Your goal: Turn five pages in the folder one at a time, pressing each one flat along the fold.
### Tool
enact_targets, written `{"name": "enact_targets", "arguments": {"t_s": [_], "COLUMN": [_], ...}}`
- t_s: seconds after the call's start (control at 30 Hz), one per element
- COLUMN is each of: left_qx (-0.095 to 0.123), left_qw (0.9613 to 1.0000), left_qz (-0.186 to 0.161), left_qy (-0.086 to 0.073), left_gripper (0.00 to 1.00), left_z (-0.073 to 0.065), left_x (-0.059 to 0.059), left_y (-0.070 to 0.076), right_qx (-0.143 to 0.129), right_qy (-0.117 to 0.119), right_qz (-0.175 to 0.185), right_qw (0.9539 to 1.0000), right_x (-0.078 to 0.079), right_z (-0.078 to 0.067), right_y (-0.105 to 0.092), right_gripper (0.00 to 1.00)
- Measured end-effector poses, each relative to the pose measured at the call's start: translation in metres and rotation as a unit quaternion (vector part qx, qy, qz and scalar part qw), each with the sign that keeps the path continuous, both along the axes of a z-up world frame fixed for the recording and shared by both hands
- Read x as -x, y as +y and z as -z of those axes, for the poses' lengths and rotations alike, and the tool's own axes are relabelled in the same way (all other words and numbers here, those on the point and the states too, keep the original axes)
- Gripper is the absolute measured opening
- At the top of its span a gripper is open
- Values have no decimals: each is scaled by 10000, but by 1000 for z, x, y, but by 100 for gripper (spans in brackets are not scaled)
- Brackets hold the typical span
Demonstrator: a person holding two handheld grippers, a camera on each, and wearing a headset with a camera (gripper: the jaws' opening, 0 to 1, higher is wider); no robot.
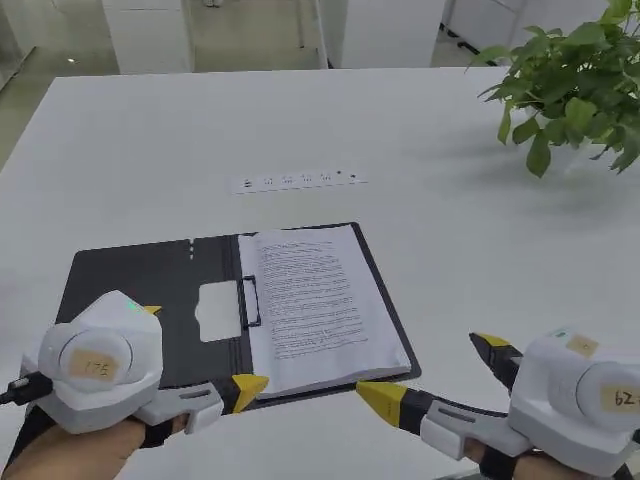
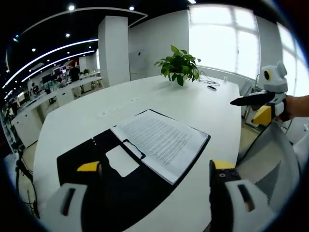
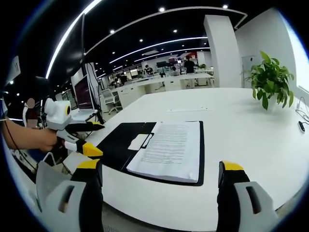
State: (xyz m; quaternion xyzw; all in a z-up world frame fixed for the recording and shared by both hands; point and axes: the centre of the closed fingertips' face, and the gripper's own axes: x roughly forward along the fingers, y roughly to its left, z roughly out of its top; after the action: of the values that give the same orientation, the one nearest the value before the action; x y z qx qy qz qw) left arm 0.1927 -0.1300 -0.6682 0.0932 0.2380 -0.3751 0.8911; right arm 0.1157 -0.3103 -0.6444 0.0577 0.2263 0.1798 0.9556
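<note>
Folder (image 1: 120, 285) open, pages (image 1: 315, 300) too small to read, plant (image 1: 575, 95) cut off

On left gripper (image 1: 200, 348), sticker "175" (image 1: 97, 368); on right gripper (image 1: 435, 370), sticker "62" (image 1: 622, 398), possibly cut off.

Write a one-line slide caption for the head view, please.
Left gripper and right gripper, both open, held before the open folder on the white table.
</note>
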Motion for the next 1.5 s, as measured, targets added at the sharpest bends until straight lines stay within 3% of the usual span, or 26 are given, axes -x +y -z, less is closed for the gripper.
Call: {"name": "enact_targets", "arguments": {"t_s": [0.33,0.9,1.5], "left_qx": [131,216,404], "left_qw": [9988,9967,9944], "left_qz": [471,772,962], "left_qy": [12,103,194], "left_gripper": [91,92,86], "left_z": [6,26,43], "left_x": [1,-2,-10], "left_y": [-40,-67,-116], "right_qx": [-19,98,121], "right_qy": [-68,-78,-39], "right_qz": [132,137,196], "right_qw": [9999,9998,9997], "right_x": [5,9,6], "right_z": [-3,-2,1], "right_y": [-4,1,0], "right_gripper": [100,100,99]}}
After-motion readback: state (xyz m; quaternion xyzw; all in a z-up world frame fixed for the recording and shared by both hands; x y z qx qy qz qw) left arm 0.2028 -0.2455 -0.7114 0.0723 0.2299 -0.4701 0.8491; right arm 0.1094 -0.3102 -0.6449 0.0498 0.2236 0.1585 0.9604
